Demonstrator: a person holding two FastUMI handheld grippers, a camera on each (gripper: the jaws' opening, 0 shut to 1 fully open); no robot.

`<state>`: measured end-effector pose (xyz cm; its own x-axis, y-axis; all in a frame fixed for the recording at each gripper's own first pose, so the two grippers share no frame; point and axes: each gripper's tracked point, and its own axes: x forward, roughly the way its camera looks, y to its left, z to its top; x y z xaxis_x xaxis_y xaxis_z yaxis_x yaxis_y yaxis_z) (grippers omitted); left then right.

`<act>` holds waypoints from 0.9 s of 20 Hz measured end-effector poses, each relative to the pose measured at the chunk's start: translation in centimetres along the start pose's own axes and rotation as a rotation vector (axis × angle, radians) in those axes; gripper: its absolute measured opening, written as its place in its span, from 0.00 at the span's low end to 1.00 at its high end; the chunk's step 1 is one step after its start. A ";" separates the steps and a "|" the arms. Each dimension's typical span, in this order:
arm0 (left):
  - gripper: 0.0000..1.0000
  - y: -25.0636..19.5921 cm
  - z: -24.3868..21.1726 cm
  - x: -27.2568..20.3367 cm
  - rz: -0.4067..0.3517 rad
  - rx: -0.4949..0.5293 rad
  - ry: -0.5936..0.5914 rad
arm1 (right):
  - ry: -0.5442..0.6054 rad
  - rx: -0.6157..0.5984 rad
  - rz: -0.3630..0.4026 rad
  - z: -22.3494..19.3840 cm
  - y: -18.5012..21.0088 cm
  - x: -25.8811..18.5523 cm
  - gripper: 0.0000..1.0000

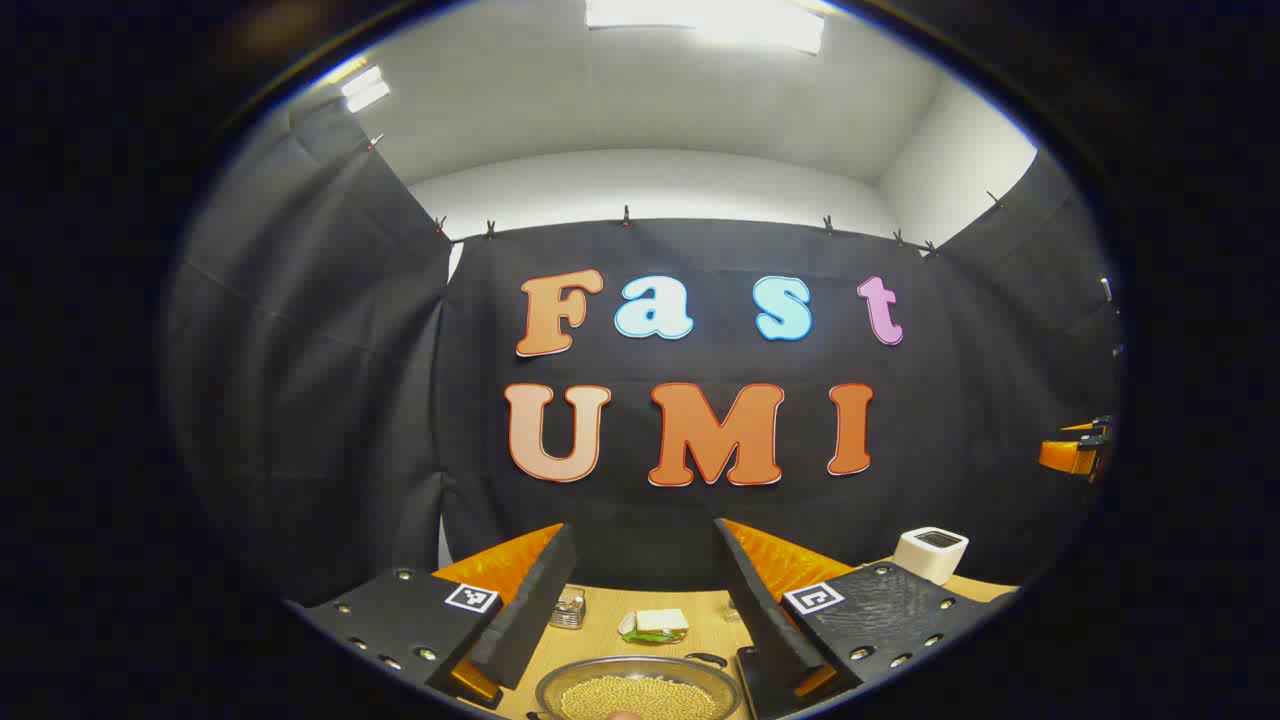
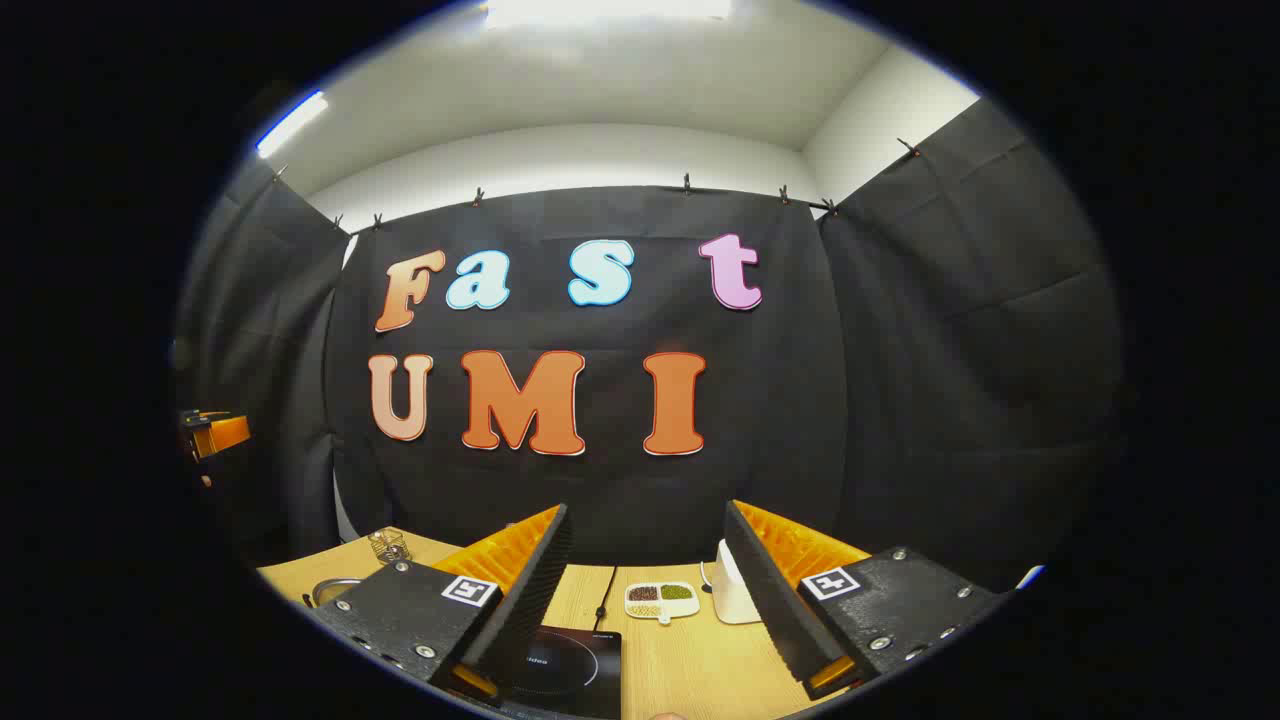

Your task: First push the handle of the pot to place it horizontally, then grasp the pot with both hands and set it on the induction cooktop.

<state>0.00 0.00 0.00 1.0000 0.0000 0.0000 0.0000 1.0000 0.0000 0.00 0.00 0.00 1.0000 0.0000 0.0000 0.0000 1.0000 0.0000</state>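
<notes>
In the left gripper view, a metal pot (image 1: 640,690) holding pale round beans sits on the wooden table at the bottom edge, between and just below my fingers. A dark piece of the pot's handle (image 1: 706,660) shows at its right rim. My left gripper (image 1: 643,530) is open above the pot and holds nothing. In the right gripper view, the black induction cooktop (image 2: 572,662) lies on the table below the left finger. My right gripper (image 2: 647,510) is open and holds nothing. The pot's rim (image 2: 330,590) peeks out at the far left.
Behind the pot are a small plate with a white and green item (image 1: 655,625), a wire object (image 1: 567,608) and a white box (image 1: 930,552). Past the cooktop lie a divided dish of beans (image 2: 660,600) and a white device (image 2: 733,592). The wooden table (image 2: 690,670) ends at the black cloth wall.
</notes>
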 end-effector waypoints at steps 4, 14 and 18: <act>0.89 -0.8 -0.6 0.1 -0.025 -0.009 0.019 | 0.001 0.001 0.004 0.0 0.1 -0.1 0.95; 0.89 -0.7 -1.6 0.4 -0.034 -0.030 0.050 | 0.000 0.005 -0.004 -0.1 -0.2 0.0 0.95; 0.89 -0.8 -1.4 0.2 -0.036 -0.011 0.042 | 0.003 0.011 -0.004 -0.3 -0.3 0.1 0.95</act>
<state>0.24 -0.78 -1.40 0.9985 -0.0358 -0.0415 0.0354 0.9993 -0.0114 0.07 -0.28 -0.32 1.0000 -0.0037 -0.0035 0.0038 0.9999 0.0114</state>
